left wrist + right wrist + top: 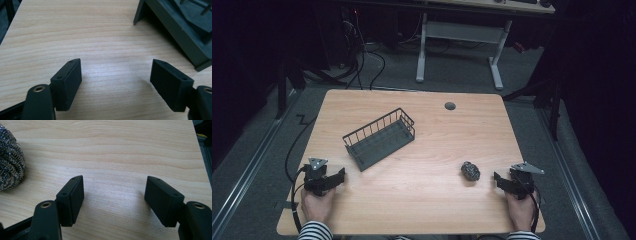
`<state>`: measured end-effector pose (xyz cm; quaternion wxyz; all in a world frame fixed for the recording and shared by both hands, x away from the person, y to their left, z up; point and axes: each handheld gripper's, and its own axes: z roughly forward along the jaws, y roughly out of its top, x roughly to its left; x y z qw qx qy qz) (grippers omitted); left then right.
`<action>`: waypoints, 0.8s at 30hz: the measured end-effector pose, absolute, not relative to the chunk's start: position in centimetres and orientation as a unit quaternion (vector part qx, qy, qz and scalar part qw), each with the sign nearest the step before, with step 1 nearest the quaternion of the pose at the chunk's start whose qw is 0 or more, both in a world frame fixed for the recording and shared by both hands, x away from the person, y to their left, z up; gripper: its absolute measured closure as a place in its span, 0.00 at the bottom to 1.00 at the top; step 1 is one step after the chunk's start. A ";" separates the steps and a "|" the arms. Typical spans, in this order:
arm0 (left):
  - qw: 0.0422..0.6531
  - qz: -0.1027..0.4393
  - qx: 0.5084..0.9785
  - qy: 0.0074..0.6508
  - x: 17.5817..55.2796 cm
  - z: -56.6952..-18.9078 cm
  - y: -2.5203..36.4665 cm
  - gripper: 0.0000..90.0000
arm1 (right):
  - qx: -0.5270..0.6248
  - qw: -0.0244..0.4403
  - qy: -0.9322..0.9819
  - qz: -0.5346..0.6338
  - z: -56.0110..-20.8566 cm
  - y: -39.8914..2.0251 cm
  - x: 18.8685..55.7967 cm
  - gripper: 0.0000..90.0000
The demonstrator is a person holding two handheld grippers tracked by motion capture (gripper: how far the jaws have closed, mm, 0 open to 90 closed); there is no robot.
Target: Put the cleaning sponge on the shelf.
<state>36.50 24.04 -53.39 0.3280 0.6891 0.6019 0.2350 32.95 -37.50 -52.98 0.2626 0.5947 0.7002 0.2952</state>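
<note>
A dark wire basket (379, 139) lies at an angle on the wooden table (422, 195), left of centre. Its dark corner (180, 27) reaches into the upper right of the left gripper view. A ball of steel wool (470, 171) sits near the front right, and its edge (10, 162) lies at the left of the right gripper view. My left gripper (339, 179) rests at the front left, open, with bare wood between its jaws (116, 65). My right gripper (498, 182) rests just right of the steel wool, open and empty (115, 182).
A round cable hole (450, 106) sits near the table's far edge. Black cables (294, 150) trail off the left side to the floor. A white desk frame (459, 45) stands beyond the table. Bare wood stretches between the basket and the steel wool.
</note>
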 end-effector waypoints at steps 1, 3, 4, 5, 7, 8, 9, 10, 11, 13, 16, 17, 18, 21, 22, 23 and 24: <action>0.332 0.234 0.687 0.602 36.5 -53.3 24.1 0.29 | 0.595 0.263 0.700 0.295 -53.0 -37.5 33.0 0.36; 0.335 0.235 0.686 0.601 36.4 -53.0 24.2 0.29 | 0.594 0.263 0.700 0.295 -53.0 -37.5 33.0 0.35; 0.338 0.232 0.685 0.602 36.3 -52.6 24.2 0.29 | 0.594 0.262 0.700 0.295 -53.0 -37.5 33.0 0.35; 0.338 0.232 0.685 0.602 36.3 -52.6 24.2 0.29 | 0.594 0.262 0.700 0.295 -53.0 -37.5 33.0 0.35; 0.350 0.230 0.685 0.597 36.2 -51.7 24.3 0.30 | 0.594 0.262 0.701 0.295 -53.0 -37.5 33.0 0.35; 0.352 0.226 0.684 0.597 36.2 -51.4 24.2 0.31 | 0.594 0.262 0.701 0.295 -53.0 -37.5 33.0 0.35; 0.352 0.226 0.684 0.597 36.2 -51.4 24.2 0.31 | 0.594 0.262 0.701 0.295 -53.0 -37.5 33.0 0.35; 0.353 0.221 0.684 0.599 36.2 -50.8 24.3 0.32 | 0.594 0.262 0.701 0.295 -53.0 -37.5 33.0 0.35; 0.352 0.223 0.685 0.597 36.1 -50.5 24.2 0.33 | 0.594 0.262 0.701 0.295 -53.0 -37.5 33.0 0.35; 0.353 0.231 0.686 0.592 36.0 -49.8 24.2 0.34 | 0.594 0.262 0.701 0.295 -53.0 -37.5 33.0 0.35; 0.357 0.230 0.686 0.591 35.9 -49.1 24.4 0.35 | 0.594 0.262 0.701 0.296 -53.0 -37.5 33.0 0.35; 0.357 0.230 0.686 0.591 35.9 -49.1 24.4 0.35 | 0.594 0.262 0.701 0.296 -53.0 -37.5 33.0 0.35; 0.360 0.228 0.686 0.589 35.9 -48.5 24.5 0.35 | 0.593 0.261 0.702 0.295 -53.0 -37.5 33.0 0.34; 0.368 0.201 0.694 0.586 35.9 -47.6 24.6 0.42 | 0.593 0.261 0.702 0.296 -53.0 -37.5 33.0 0.34; 0.366 0.202 0.696 0.583 35.9 -47.4 24.6 0.44 | 0.593 0.261 0.702 0.295 -53.0 -37.5 33.0 0.34; 0.365 0.205 0.698 0.581 35.9 -47.0 24.6 0.44 | 0.593 0.261 0.702 0.295 -53.0 -37.5 33.0 0.34; 0.367 0.207 0.698 0.579 35.8 -46.5 24.6 0.46 | 0.593 0.261 0.702 0.296 -53.0 -37.5 33.0 0.34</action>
